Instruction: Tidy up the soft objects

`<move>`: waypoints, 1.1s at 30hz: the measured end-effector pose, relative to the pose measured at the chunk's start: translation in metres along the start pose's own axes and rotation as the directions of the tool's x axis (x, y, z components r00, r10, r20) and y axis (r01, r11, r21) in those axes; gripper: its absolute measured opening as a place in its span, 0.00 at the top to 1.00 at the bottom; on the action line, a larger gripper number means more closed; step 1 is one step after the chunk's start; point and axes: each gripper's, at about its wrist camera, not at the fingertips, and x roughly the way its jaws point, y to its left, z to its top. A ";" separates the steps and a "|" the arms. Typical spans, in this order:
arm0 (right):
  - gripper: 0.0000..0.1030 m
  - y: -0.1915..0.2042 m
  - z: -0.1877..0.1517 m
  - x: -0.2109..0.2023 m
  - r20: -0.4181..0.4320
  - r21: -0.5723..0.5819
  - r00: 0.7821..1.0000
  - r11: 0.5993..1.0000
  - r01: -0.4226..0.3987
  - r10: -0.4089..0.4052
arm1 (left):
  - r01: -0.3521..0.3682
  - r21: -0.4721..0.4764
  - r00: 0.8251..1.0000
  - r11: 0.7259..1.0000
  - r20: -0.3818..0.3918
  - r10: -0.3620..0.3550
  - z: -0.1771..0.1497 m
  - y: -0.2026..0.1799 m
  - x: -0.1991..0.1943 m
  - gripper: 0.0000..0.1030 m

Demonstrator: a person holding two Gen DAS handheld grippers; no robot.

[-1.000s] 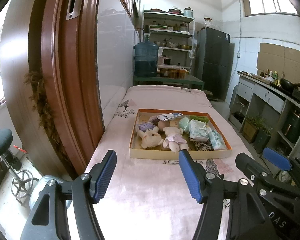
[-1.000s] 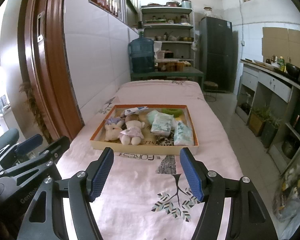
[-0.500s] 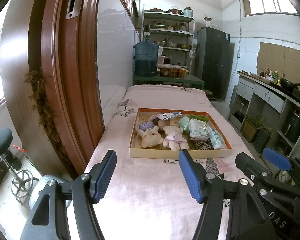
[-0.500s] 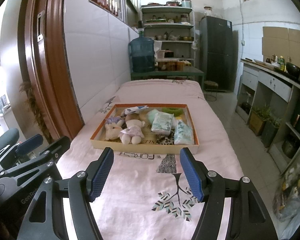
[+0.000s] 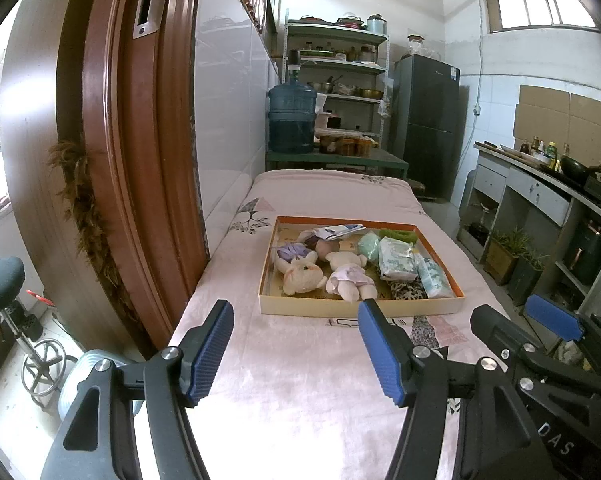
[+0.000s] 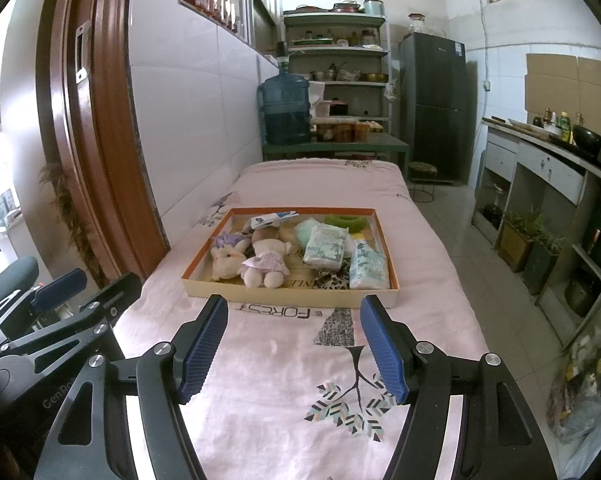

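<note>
The left gripper [image 5: 296, 344] and right gripper [image 6: 294, 340] hover side by side above the pink cloth [image 6: 268, 364], each with jaws spread wide and nothing between the pads, well short of the tray [image 6: 288, 295]. The tray rests on the cloth ahead of both grippers. It holds two plush toys [image 6: 260, 260] on its left half, with tissue packs [image 6: 326, 246] and a green item [image 6: 346, 221] on its right.

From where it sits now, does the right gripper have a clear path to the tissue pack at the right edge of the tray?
Probably yes. The right gripper is open and empty, with only bare pink bedcover between it and the tray. The tissue pack lies uncovered just behind the low front wall.
</note>
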 end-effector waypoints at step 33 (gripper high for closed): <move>0.31 0.005 -0.002 0.001 0.001 0.000 1.000 1.000 -0.004 0.004 | -0.017 0.000 1.000 1.000 0.013 0.017 -0.005 -0.006 -0.001 0.38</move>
